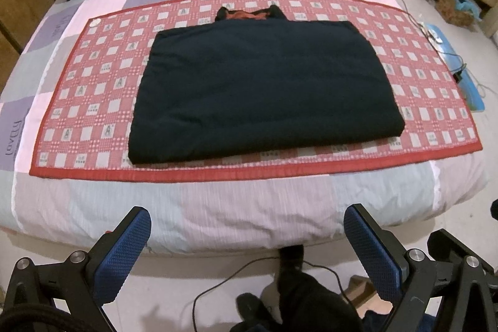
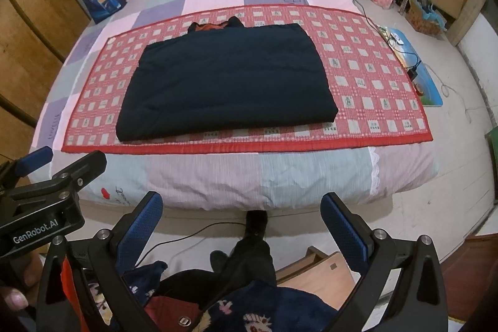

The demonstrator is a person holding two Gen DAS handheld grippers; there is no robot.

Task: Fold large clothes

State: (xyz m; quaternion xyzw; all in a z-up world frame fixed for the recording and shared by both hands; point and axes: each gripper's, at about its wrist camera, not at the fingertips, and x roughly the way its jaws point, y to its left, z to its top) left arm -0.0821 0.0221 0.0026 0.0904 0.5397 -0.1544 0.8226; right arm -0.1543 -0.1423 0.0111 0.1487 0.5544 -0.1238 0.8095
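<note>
A: Where is the garment, and why there?

B: A dark navy padded garment [image 1: 264, 89] is laid flat on a red checked mat [image 1: 77, 101], approx. centred, on a bed [image 1: 218, 207] w/ a pink, grey and purple patchwork cover. The mat is judged to serve as a marked work area: the garment is kept wholly inside its red border, near the foot of the bed, within easy reach.

A: And the grippers?

B: Both are held back off the bed, above the floor, well apart from the garment. The left gripper [image 1: 247, 241] is seen w/ jaws spread wide, nothing between them. The right gripper [image 2: 241, 226] is likewise wide open and empty (a heap of other clothes [image 2: 249, 307] is seen below it). Pulled-back, empty jaws suggest the fold is judged done, or a check is being made.

A: How does the garment look?

B: A tidy, near-rectangular slab is formed, thick and puffy, w/ rounded edges and soft quilting creases. At the far edge a collar [image 1: 249, 14] is exposed, dark outside, rust-orange inside. No sleeves are seen; presumably tucked under.
</note>
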